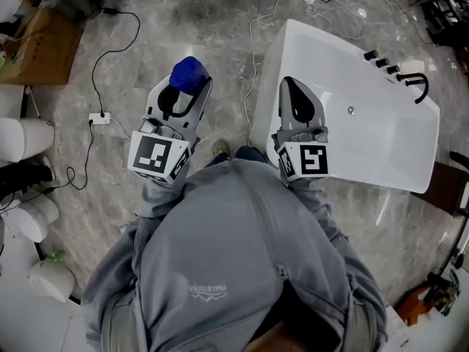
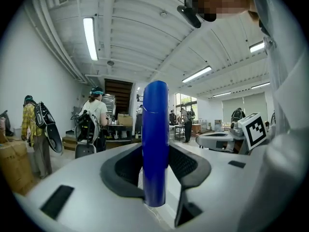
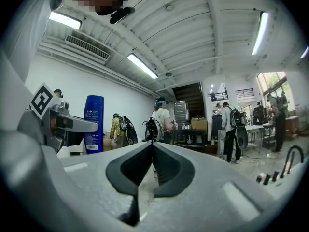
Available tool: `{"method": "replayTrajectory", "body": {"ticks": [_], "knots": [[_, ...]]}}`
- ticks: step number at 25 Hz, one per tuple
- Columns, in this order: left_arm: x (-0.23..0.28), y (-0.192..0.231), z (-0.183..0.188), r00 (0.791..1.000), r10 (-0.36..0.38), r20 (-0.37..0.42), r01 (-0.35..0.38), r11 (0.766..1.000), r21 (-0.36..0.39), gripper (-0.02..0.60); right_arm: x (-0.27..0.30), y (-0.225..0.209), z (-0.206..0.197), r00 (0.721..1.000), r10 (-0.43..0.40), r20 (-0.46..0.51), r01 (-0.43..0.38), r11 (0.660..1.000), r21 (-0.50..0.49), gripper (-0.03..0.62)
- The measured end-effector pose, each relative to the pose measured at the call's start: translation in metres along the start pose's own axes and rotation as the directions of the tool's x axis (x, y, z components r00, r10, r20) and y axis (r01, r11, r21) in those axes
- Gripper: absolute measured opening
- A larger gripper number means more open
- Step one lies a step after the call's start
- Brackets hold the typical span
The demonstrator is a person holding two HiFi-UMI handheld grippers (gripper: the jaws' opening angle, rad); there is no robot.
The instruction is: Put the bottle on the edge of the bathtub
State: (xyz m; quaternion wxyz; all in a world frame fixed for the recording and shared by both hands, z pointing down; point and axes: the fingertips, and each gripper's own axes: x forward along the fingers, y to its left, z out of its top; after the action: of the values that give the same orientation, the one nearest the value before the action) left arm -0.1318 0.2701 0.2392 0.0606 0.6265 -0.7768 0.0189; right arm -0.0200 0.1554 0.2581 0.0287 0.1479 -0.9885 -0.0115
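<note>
Far left in the head view: cardboard box and a cable trailing over the marble floor.

Left gripper: jaws clamped on the blue bottle, pads pressing its sides. Its own view shows the bottle upright between the pads. The bottle hangs over bare floor, left of the tub and apart from it.

Right gripper: jaws pressed together, nothing between them. It hovers above the tub's near left corner.

Bathtub: white, with a broad flat rim and a black faucet at the far right corner.

Judged step: carry, bottle in hand and not yet placed. The next move calls for taking the left gripper rightward over the rim, setting the bottle's base flat on it, then parting the jaws. The bottle is tall, so it may tip if released off-level.
</note>
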Motion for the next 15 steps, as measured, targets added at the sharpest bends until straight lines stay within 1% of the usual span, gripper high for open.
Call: {"method": "replayTrajectory", "body": {"ticks": [4, 6, 11, 15], "knots": [[0.016, -0.006, -0.002, 0.998, -0.060, -0.006, 0.060, 0.998, -0.003, 0.155, -0.014, -0.021, -0.011, 0.995, -0.096, -0.037, 0.097, 0.995, 0.023, 0.003], [0.027, -0.010, -0.002, 0.996, -0.090, -0.011, 0.090, 0.996, -0.003, 0.155, -0.016, -0.031, -0.015, 0.991, -0.128, -0.047, 0.129, 0.991, 0.029, 0.003], [0.054, -0.013, -0.006, 0.988, -0.154, -0.028, 0.154, 0.988, -0.019, 0.155, -0.010, -0.047, -0.017, 0.985, -0.162, -0.059, 0.163, 0.986, 0.018, 0.003], [0.077, -0.010, -0.008, 0.983, -0.181, -0.025, 0.180, 0.983, -0.016, 0.155, -0.002, -0.065, -0.028, 0.976, -0.204, -0.075, 0.207, 0.978, 0.039, 0.003]]}}
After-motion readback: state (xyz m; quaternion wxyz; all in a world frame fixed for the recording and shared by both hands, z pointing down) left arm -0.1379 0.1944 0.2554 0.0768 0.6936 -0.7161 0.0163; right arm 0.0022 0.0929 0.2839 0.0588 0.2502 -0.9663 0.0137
